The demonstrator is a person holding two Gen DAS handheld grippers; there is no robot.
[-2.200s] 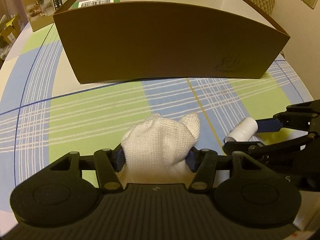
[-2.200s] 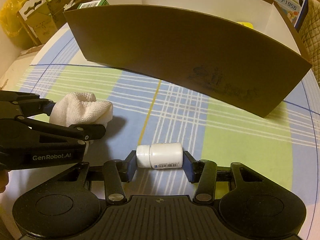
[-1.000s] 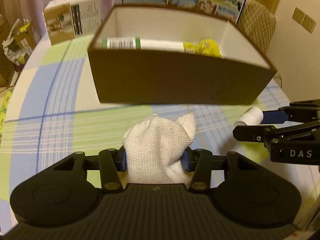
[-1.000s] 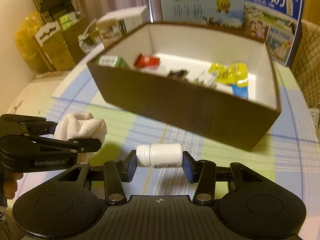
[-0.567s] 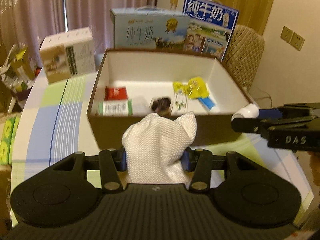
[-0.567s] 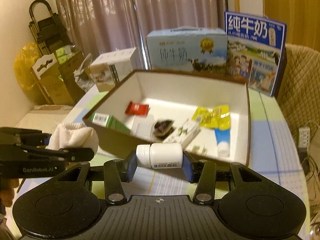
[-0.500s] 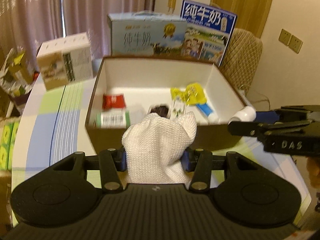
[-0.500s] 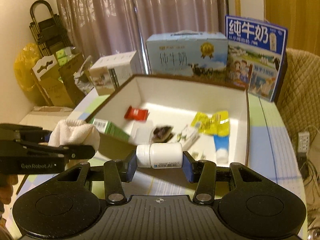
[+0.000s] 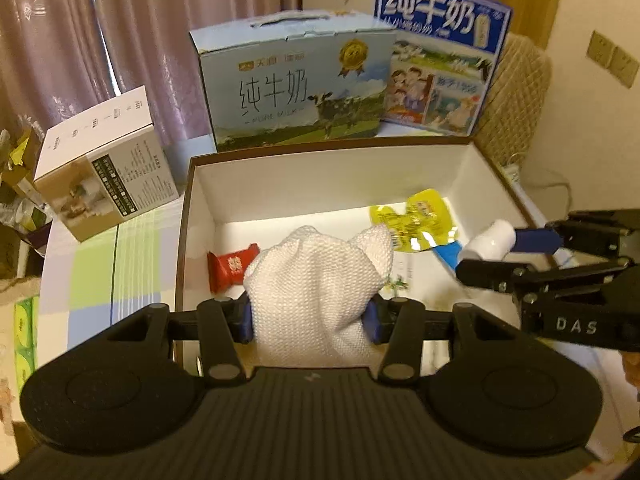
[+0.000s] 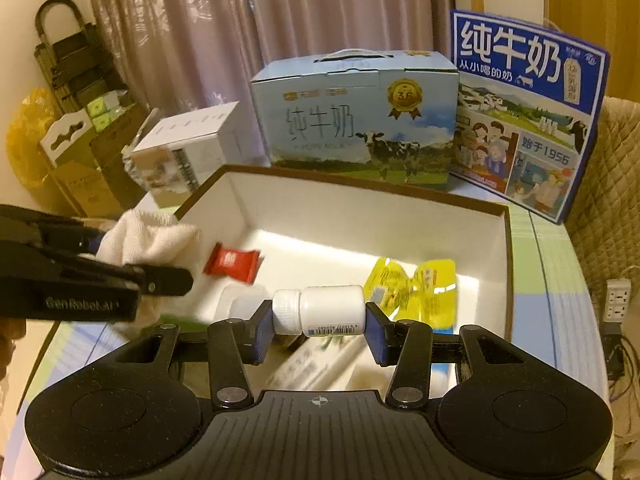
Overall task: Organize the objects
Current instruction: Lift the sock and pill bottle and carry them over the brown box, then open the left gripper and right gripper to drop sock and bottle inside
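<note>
My left gripper [image 9: 309, 317] is shut on a bunched white cloth [image 9: 316, 284], held over the near left part of an open brown box with a white inside [image 9: 320, 180]. My right gripper [image 10: 318, 326] is shut on a small white pill bottle [image 10: 320, 310] lying crosswise between its blue pads, above the box's near middle. Each gripper shows in the other's view: the cloth [image 10: 148, 236] at left, the bottle [image 9: 488, 240] at right. Inside the box lie a red packet [image 10: 232, 262], yellow pouches [image 10: 416, 288] and a blue-and-white tube [image 9: 448, 256].
Behind the box stand a light blue milk carton case [image 10: 356, 120] and a dark blue one [image 10: 524, 120]. A white and tan carton [image 9: 100, 168] sits to the box's left on the checked tablecloth [image 9: 100, 264]. A quilted chair [image 9: 516, 92] stands at right, curtains behind.
Both grippers have risen from the tablecloth and moved forward over the box's near wall, still holding the cloth and the bottle. The box's inside has come into view below them.
</note>
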